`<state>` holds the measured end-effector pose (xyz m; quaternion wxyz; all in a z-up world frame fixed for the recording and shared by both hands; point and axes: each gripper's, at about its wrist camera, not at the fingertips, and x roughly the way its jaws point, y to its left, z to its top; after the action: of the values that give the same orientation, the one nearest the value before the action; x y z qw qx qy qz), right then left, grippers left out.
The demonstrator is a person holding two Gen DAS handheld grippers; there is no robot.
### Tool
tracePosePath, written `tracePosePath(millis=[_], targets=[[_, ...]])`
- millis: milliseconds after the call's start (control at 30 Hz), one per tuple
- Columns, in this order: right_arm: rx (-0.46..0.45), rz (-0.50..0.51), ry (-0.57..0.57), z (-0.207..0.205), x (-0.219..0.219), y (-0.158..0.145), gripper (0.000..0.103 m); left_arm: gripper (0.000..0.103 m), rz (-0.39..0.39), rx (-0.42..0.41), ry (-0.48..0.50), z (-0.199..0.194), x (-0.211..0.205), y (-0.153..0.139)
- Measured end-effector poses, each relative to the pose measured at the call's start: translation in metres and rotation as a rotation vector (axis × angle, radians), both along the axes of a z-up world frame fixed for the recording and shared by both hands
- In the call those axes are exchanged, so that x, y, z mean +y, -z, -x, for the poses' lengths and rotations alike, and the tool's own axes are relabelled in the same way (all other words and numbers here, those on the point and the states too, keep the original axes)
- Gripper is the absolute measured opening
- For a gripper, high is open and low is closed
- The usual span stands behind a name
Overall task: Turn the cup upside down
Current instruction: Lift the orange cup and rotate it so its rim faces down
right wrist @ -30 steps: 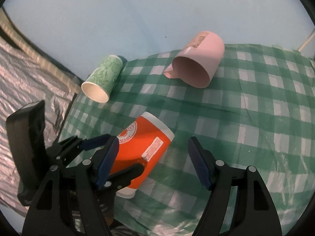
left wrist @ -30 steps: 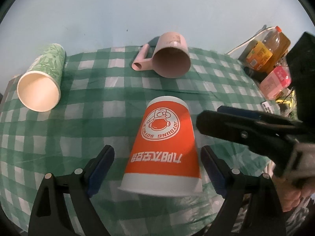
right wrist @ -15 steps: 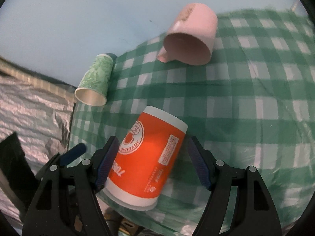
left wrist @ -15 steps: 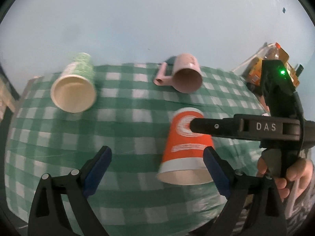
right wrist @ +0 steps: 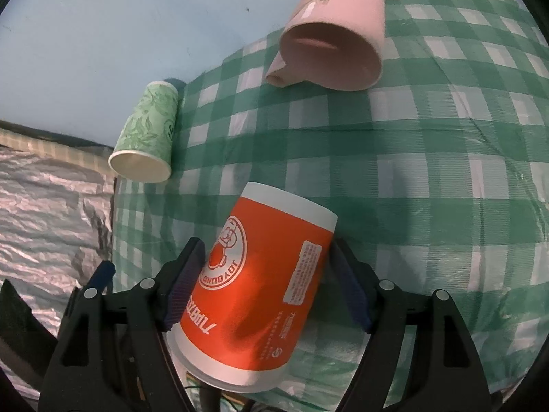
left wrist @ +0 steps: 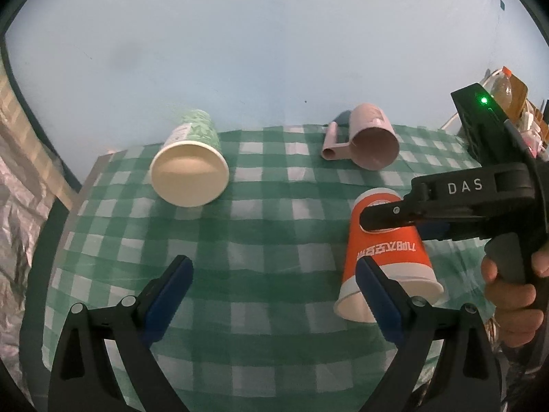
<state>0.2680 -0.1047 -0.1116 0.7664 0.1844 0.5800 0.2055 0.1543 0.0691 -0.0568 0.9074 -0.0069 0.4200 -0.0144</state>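
Right fingers clamping orange cup

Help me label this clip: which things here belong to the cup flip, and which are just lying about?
In the job:
orange cup
right gripper, fingers either side of it

Lying about:
green cup, on its side
pink mug, on its side
left gripper, open, holding nothing
bottle

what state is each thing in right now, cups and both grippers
orange paper cup: mouth down, tilted, between the right gripper's pads
green leaf-print paper cup: on its side, open mouth towards the left camera
pink plastic mug with handle: on its side, empty
right gripper: pads at the orange cup's sides, full clamp unclear
left gripper: open, holding nothing
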Motion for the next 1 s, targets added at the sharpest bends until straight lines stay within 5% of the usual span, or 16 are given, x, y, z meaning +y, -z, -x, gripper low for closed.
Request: tracePosePath(millis=[300,600,1000], targets=[[0.044,-0.025,0.003,-0.006,-0.001,0.003,0.073,0.098,-0.035,-0.02,-0.008,0.0,-0.004,0.0],[-0.025,-0.035,-0.007,0.001,-0.004,-0.007,0.071,0.098,-0.014,-0.015,-0.03,-0.001,0.0,0.002],[-0.524,0.168,-0.116,0.058,0.012,-0.062,0.068,0.098,0.088,-0.037,-0.074,0.013,0.013,0.001]])
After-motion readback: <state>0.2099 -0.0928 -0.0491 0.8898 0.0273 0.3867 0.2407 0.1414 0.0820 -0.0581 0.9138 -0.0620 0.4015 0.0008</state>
